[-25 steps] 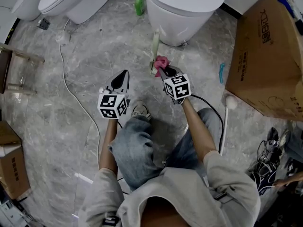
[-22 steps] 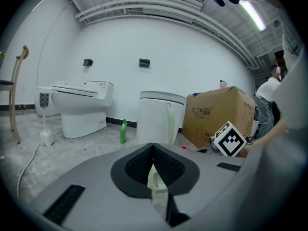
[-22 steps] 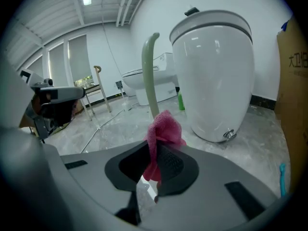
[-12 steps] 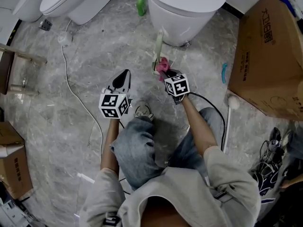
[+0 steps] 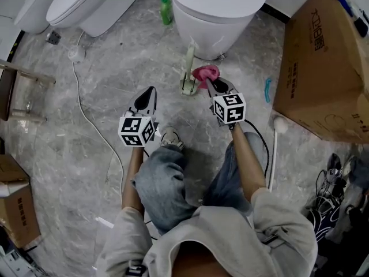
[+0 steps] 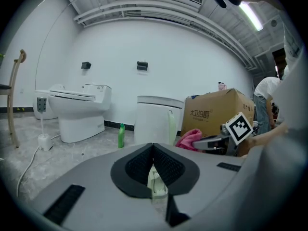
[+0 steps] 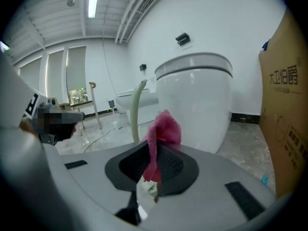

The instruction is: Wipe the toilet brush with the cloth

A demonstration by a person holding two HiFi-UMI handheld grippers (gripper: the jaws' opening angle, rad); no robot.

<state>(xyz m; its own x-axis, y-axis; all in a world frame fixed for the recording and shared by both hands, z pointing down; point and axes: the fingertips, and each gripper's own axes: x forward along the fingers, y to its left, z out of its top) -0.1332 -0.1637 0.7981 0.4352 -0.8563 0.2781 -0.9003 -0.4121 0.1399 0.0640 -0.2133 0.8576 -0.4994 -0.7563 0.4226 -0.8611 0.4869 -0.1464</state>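
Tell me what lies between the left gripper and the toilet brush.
Nothing but bare floor separates the left gripper from the toilet brush, seen in the head view.

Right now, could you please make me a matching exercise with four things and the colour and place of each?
Things: 1 cloth; 2 bottle; 3 box; 4 brush.
Descriptions: A green, on the floor; B brown, far right; C pink, in the right gripper; D pale, upright before the toilet.
Pairs: 1-C; 2-A; 3-B; 4-D.
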